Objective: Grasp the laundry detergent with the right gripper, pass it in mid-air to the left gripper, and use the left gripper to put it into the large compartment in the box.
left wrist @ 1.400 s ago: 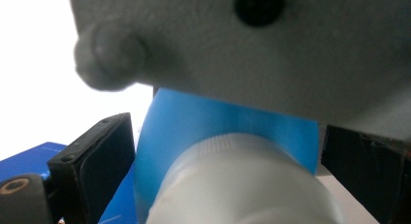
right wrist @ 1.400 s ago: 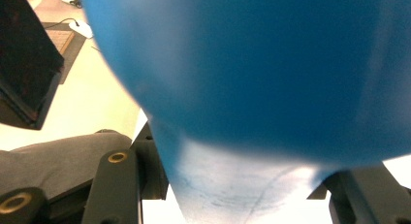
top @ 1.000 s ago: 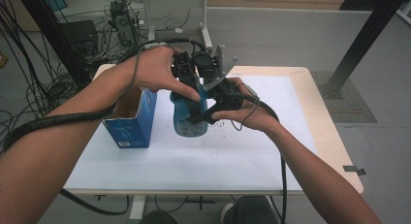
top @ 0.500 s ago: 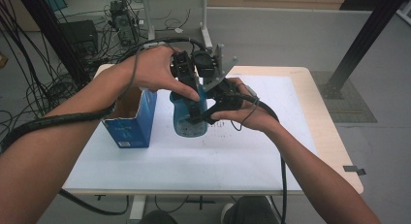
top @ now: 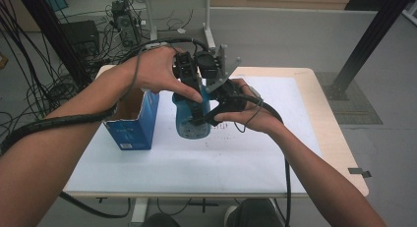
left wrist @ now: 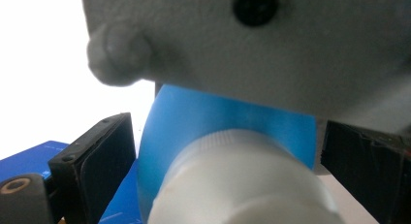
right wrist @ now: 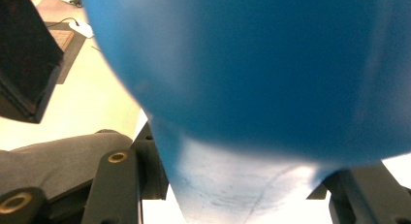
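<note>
Two grippers met over one blue bottle [top: 189,120] near the middle of the bench [top: 255,158], which was covered by a white sheet. The bottle stood upright on that sheet, just beside an open blue carton [top: 132,120] at its left in the high view.

The right gripper [top: 205,118] came in from the side, low on the bottle, with its jaws closed against the blue body; the right gripper view had that body [right wrist: 252,69] pressed right up to the camera, a jaw at each lower corner. The left gripper [top: 193,92] hung above the bottle and pointed down at its top. In the left gripper view the bottle's white ribbed cap [left wrist: 237,185] sat between the two black jaws, with blue shoulder showing behind it. Whether those pads actually pressed on the cap could not be told. A pale grey part of the other gripper [left wrist: 252,44] blocked the upper half of that view.
</note>
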A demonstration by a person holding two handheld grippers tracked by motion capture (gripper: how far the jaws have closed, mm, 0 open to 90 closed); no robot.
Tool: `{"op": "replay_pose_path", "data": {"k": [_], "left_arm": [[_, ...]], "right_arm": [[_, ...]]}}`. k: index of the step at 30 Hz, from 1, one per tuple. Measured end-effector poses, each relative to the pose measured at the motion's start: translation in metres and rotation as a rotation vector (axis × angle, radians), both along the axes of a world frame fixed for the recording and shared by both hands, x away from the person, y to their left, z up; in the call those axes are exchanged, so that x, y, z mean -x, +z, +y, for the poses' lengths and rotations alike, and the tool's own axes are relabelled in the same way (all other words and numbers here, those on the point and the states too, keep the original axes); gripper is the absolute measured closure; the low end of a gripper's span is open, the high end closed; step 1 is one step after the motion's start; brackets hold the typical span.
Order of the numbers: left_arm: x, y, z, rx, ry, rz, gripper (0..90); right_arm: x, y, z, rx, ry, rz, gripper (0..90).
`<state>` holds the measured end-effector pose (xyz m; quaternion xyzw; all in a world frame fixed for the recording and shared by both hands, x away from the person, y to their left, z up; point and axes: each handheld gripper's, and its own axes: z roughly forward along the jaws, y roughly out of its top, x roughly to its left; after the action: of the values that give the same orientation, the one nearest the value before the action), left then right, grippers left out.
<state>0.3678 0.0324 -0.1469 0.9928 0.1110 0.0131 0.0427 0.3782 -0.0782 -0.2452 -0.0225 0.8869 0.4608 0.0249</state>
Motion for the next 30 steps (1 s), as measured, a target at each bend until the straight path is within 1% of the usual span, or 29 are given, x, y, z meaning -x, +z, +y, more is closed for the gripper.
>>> {"op": "replay_pose_path", "data": {"k": [10, 13, 21, 25, 30], "left_arm": [[0.0000, 0.0001, 0.0001, -0.004, -0.002, -0.001, 6.3], [0.0004, 0.0004, 0.0002, -0.002, -0.001, -0.005, 8.6], [0.0008, 0.0011, -0.0004, -0.007, -0.006, -0.013, 10.1], [0.0013, 0.0017, -0.0012, -0.007, -0.009, -0.021, 13.2], [0.0019, 0.0026, -0.0019, -0.009, -0.021, -0.029, 21.8]], "right_arm": [[0.0001, 0.0000, 0.0006, -0.001, 0.001, 0.000, 43.6], [0.0001, 0.0003, 0.0007, -0.003, 0.001, 0.000, 43.6], [0.0004, 0.0008, -0.0002, -0.003, -0.001, -0.001, 43.6], [0.0009, 0.0010, -0.0003, -0.003, 0.001, -0.001, 43.6], [0.0008, 0.0011, -0.0005, -0.004, 0.001, -0.007, 43.6]]}}
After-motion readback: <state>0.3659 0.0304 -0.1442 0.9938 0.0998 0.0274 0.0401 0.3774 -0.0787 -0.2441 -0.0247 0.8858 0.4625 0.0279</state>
